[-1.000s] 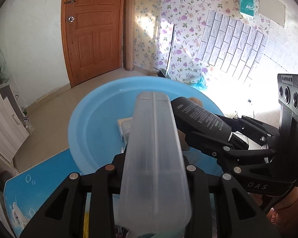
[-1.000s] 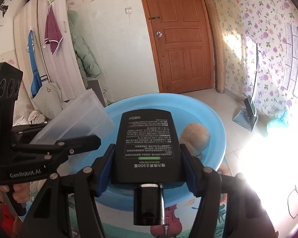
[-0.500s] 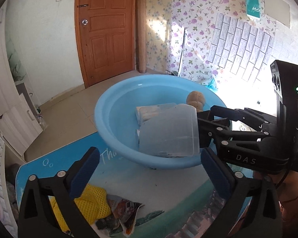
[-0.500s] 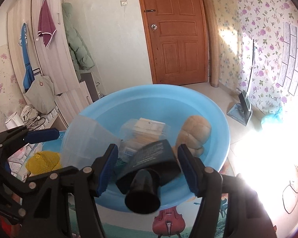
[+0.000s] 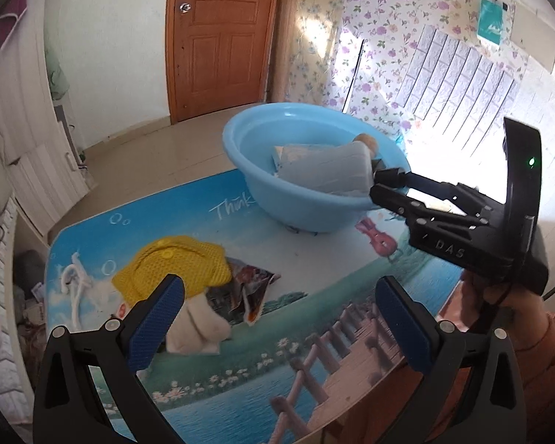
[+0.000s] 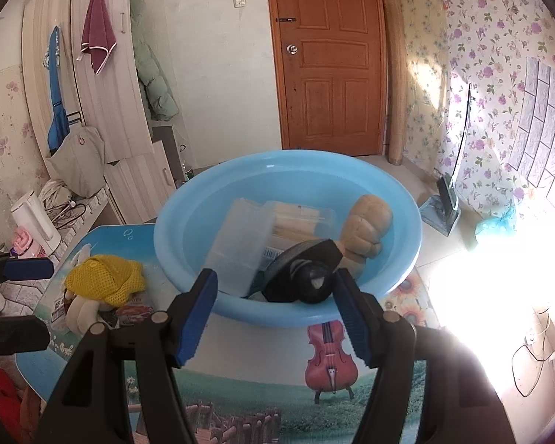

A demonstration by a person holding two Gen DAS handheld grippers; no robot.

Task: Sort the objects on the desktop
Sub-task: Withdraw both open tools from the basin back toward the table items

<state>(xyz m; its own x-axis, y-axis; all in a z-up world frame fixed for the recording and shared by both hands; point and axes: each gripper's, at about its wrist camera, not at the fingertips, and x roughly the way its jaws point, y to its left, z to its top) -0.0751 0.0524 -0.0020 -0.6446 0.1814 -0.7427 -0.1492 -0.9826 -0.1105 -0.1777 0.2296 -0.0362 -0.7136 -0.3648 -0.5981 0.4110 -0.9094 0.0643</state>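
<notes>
While blue basin (image 6: 407, 259) sits at far edge of worktop (image 5: 314, 314), frosted plastic box (image 6: 240, 244), black tube (image 6: 303, 270), tan bread-like lump (image 6: 366, 229) and clear box (image 6: 299, 222) lie inside it. Right gripper (image 6: 273, 303) low at basin's near rim, jaws opening, pads clear of tube. Left gripper (image 5: 277, 322) over worktop middle, jaws spread wide, nothing between. Yellow mesh cloth (image 5: 174, 270), crumpled wrapper (image 5: 248, 288), cream cloth (image 5: 196, 329) near worktop's left edge.
</notes>
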